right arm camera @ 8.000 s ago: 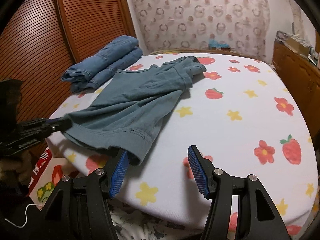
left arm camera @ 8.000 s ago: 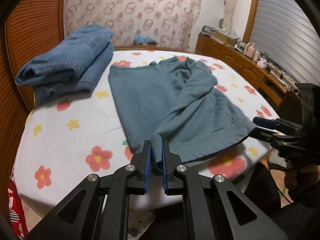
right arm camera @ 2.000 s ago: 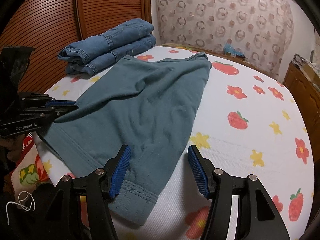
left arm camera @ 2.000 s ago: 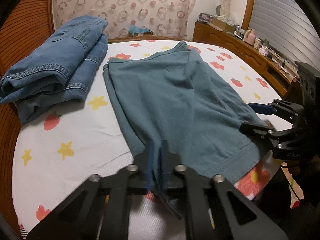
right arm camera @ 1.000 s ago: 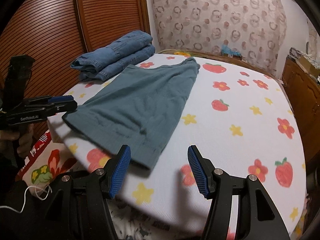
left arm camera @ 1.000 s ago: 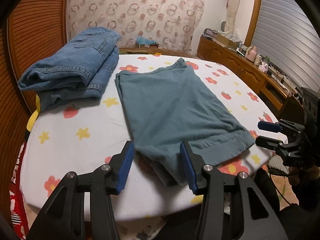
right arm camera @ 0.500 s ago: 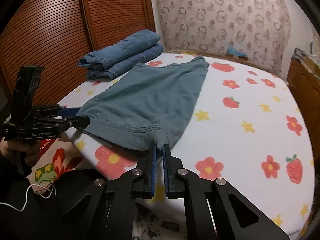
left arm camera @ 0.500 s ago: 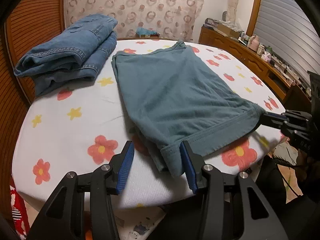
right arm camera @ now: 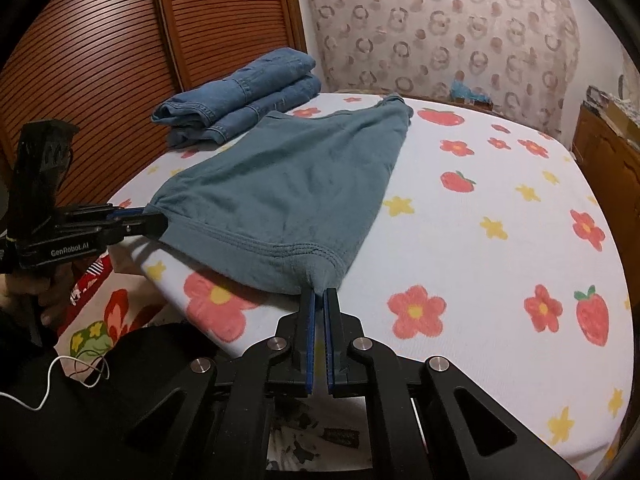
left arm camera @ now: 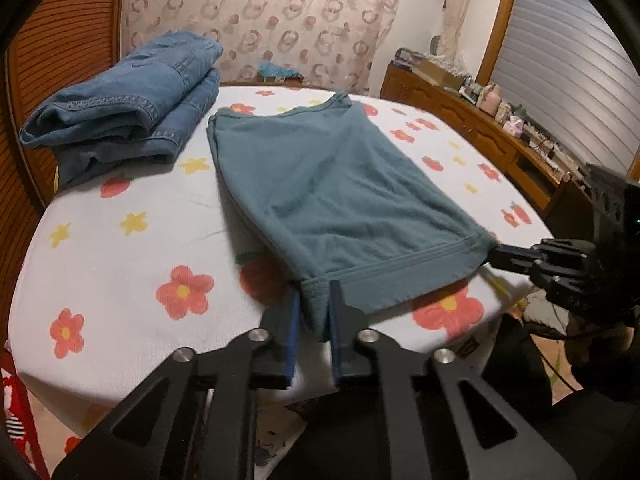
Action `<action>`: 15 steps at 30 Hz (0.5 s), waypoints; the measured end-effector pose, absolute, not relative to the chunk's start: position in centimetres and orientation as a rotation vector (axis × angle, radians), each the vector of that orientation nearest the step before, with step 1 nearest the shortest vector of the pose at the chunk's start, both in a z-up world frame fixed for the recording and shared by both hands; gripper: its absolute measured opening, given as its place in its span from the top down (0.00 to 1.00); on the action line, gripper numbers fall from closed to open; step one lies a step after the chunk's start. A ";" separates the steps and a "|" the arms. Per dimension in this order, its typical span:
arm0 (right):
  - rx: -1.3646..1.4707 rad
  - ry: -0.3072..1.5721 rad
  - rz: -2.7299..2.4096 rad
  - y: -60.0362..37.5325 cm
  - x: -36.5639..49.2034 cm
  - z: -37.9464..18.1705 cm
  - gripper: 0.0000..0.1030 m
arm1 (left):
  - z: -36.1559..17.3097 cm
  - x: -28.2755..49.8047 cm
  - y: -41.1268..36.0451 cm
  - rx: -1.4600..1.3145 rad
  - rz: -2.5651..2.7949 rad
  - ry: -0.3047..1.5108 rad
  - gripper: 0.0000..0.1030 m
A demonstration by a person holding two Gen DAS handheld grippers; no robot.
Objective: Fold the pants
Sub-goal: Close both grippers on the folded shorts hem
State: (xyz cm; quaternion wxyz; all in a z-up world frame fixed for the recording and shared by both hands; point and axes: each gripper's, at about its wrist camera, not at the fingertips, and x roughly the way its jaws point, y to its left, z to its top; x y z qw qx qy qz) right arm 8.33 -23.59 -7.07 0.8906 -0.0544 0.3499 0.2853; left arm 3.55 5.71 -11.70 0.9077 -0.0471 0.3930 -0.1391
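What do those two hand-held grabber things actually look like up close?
Both are matte black. The left gripper and right gripper each have two flat fingers lined with blue ribbed pads, driven by angular linkage arms with silver pivot bolts. The left one's side reads "GenRobot.AI". A thin white cable trails below.

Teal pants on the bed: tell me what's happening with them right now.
A person holds the teal pants by the near hem with two handheld grippers. The left gripper is shut on one hem corner, the right gripper on the other. The pants lie flat on the flowered bed, beside folded jeans.
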 end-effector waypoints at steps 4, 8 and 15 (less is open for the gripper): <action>-0.109 0.726 0.589 -24.0 8.1 -7.1 0.97 | -11.6 3.3 5.7 -0.080 -0.257 0.826 0.87; -0.072 0.729 0.586 -24.8 8.4 -6.8 0.96 | -11.9 3.7 6.0 -0.090 -0.242 0.846 0.79; -0.081 0.680 0.568 -25.4 8.7 -5.0 0.96 | -9.7 4.9 6.5 -0.045 -0.227 0.795 0.49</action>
